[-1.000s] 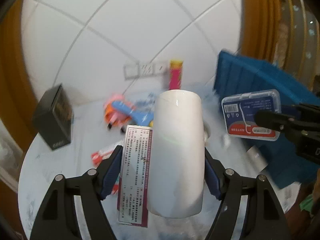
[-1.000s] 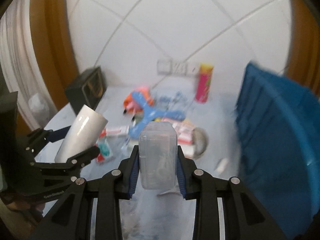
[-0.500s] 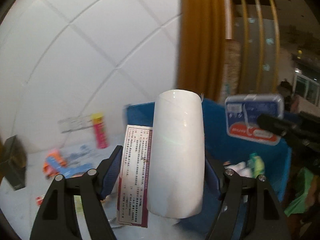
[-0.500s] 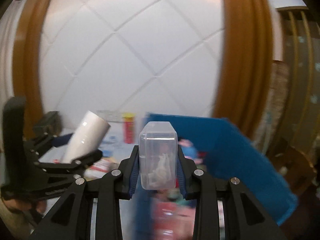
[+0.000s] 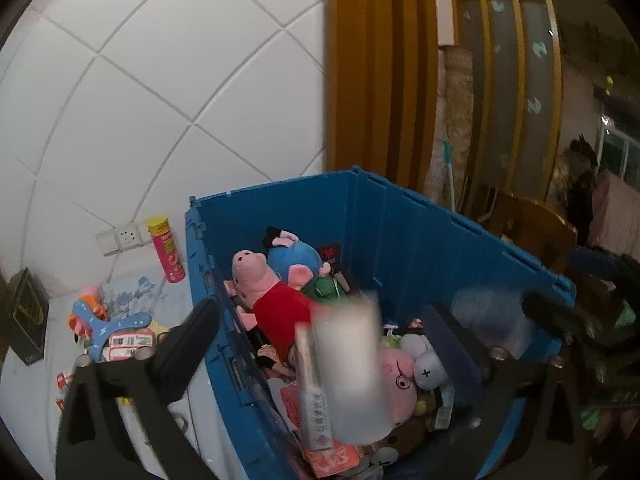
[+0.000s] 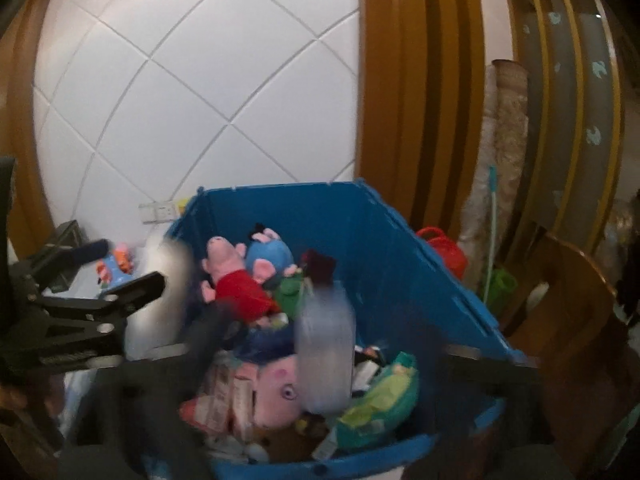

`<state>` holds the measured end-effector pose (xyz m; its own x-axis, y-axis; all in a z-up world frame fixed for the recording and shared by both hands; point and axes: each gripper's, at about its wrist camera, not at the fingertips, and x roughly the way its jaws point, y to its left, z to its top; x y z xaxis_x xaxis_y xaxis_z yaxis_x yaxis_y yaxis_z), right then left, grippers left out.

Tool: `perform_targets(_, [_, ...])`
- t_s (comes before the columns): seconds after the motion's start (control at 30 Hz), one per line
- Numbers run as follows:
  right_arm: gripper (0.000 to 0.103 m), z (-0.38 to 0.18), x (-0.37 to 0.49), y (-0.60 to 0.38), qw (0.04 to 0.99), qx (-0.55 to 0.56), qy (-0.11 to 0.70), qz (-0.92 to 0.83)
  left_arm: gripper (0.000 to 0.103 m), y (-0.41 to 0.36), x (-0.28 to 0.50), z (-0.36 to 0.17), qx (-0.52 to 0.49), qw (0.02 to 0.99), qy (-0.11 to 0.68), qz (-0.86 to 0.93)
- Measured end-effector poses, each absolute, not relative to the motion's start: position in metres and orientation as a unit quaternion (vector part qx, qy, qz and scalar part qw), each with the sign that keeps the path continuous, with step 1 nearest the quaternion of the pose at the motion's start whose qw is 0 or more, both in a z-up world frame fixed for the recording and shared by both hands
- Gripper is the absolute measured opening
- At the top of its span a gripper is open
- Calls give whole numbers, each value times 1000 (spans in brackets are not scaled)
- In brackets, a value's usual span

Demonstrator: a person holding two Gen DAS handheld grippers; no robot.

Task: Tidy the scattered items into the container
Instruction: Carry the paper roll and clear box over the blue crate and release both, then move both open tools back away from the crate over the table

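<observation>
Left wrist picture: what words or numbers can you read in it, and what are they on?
Nothing can be read for sure.
Label strip on the white tube: printed characters, too blurred to read.
The red and yellow can: logo too small to read.
The flat packets: labels too small to read.
The black box: gold mark, not legible.

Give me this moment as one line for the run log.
left claw open | white tube blurred, loose between its fingers above blue bin | right claw open | clear box blurred, loose above bin | red can on table
</observation>
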<state>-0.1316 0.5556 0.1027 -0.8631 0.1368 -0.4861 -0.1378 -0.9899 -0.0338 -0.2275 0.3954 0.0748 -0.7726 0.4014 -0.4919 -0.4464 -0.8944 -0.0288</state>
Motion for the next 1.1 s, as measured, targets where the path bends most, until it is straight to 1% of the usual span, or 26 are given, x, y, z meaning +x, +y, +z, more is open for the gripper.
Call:
perform_targets(0.23, [103,105,-116,526,65,-245,-8,967,103,336,-200,72,-254,172,31,951])
perform_targets(0.4, [103,99,-106,470,22,-234,-12,972,103,261,-172,68,-254,110,22,961])
perform_targets(0.6, [103,76,-86,389,-27,-233,5,972,103,170,-124,53,-279,44,29,959])
perform_targets(0.77, [103,60,-59,337,-44,-247,-4,968,103,114,-86,35,-297,32,22,954])
perform_targets(0.93, [103,47,-28,300,-44,-255,-10,966,103,86,-56,19,-304,29,30,952])
perform_targets(1.1, [103,39,-8,282,-39,-259,-13,965,103,67,-42,15,-312,26,16,950])
